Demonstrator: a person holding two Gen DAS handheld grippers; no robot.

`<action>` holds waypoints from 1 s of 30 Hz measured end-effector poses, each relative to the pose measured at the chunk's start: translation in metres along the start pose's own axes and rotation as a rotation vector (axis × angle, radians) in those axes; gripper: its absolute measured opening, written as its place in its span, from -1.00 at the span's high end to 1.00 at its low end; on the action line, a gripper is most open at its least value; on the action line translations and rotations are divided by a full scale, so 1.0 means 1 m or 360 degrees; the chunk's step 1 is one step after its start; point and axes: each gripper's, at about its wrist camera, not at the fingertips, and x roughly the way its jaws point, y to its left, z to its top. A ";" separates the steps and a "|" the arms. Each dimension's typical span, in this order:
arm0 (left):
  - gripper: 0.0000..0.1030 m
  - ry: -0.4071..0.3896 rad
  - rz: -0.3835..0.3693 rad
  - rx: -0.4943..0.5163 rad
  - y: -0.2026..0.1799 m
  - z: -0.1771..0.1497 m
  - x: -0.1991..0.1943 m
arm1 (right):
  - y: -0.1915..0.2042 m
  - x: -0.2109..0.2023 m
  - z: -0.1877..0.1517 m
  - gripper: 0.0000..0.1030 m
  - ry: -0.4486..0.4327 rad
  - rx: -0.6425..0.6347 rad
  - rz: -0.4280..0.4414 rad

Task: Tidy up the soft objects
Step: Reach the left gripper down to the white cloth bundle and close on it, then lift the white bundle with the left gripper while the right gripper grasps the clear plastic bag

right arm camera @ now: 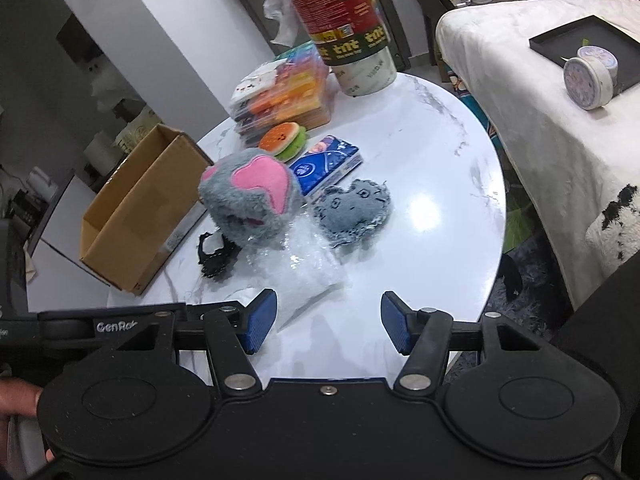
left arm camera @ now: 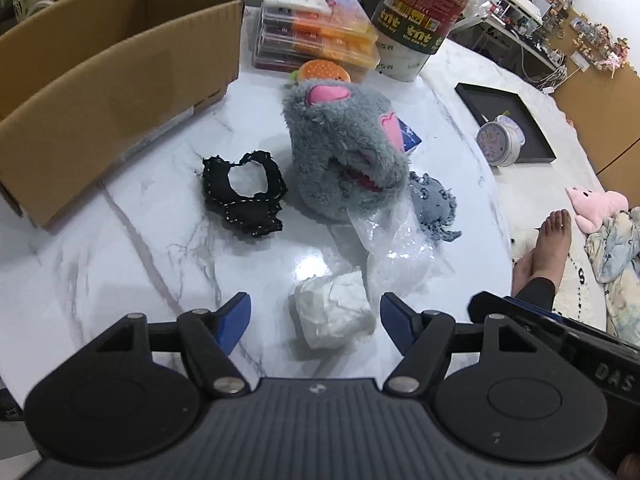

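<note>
- From the left wrist view we see our left gripper spread wide over the marble table, a crumpled white wad lying on the table between its blue fingers, gripped by neither.
- Only this view shows that wad plainly; in the right wrist view it is probably hidden behind the left finger.
- Our right gripper is also wide open and holds nothing, hovering near the table edge.
- The right wrist view alone shows the blue tissue pack in full, lying behind the grey plush paw and just beside the grey knitted piece.
- The burger-shaped toy sits behind the paw, near the stacked plastic boxes.
- A black lace piece lies between the paw and the cardboard box.
- The box stands open on the left; what we can see of its inside holds nothing.
- Clear plastic wrap lies crumpled in front of the paw.
</note>
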 end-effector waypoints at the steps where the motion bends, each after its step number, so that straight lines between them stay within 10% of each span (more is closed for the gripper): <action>1: -0.29 0.0013 0.0009 0.0000 0.000 0.001 0.003 | -0.001 0.000 0.000 -0.11 -0.0003 0.0005 -0.0007; 7: 0.18 0.0061 0.0012 -0.0037 0.006 0.005 0.009 | 0.003 0.003 0.000 -0.11 -0.0006 -0.0032 -0.0044; 30: 0.21 -0.0106 0.0081 -0.0215 0.033 0.010 -0.035 | 0.055 0.029 0.017 -0.52 0.0108 -0.0418 -0.0126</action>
